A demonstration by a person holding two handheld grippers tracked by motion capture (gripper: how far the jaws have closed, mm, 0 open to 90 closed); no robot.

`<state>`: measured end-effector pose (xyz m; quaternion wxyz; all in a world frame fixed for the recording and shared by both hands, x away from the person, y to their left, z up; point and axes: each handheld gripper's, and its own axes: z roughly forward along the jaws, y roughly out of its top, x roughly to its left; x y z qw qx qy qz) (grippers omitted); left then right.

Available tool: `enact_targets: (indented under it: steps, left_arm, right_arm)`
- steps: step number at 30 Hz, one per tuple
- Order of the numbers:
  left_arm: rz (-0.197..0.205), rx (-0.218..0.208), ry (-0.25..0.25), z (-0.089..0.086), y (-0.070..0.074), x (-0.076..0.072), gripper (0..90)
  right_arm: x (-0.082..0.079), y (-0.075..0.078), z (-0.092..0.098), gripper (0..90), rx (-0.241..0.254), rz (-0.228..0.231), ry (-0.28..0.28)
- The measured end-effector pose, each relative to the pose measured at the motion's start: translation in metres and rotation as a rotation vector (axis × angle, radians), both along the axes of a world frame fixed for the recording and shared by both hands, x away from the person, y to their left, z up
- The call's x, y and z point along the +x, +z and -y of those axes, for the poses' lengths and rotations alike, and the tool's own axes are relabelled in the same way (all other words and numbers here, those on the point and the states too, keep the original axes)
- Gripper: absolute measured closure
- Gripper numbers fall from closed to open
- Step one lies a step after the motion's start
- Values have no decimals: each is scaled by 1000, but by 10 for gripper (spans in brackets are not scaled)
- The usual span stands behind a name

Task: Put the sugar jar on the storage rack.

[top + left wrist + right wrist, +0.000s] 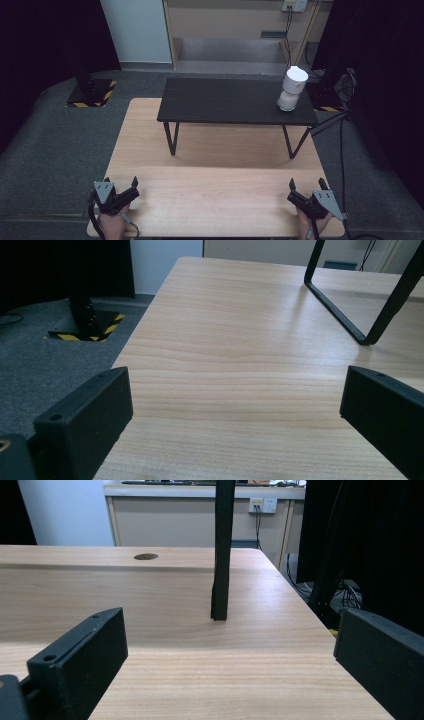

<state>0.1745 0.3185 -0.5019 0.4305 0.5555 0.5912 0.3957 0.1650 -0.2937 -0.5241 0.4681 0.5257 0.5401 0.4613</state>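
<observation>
A white container (292,89) with a tilted lid stands on the right end of a small black shelf (225,100) raised on the wooden table (215,160). My left gripper (121,183) rests near the table's front left corner, open, nothing between its jaws. In the left gripper view the left gripper (235,400) looks over bare wood toward the shelf's black leg (335,310). My right gripper (306,184) sits near the front right corner, also open and empty. The right gripper (230,645) faces another shelf leg (222,555) in the right gripper view.
Grey carpet surrounds the table. A black stand with a yellow-striped base (92,90) is on the floor at back left, and cables (345,80) lie at back right. A wooden cabinet (235,25) stands behind. A round grommet (145,556) is set in the tabletop.
</observation>
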Motion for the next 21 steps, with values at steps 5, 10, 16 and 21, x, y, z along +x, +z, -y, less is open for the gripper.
enact_targets:
  steps: [5,10,16,21]
  left_arm:
    - [-1,-4,1,0,0,0,0]
    - [-2,3,-1,0,0,0,0]
    - [-1,5,-2,0,0,0,0]
    - [-1,4,-2,0,0,0,0]
  right_arm:
    - [-1,-1,-1,9,-17,1,6]
    - [-1,-2,-2,9,-26,-3,8]
    - [-1,-3,-1,9,-23,-2,8]
    - [-1,-2,-1,9,-26,-7,13]
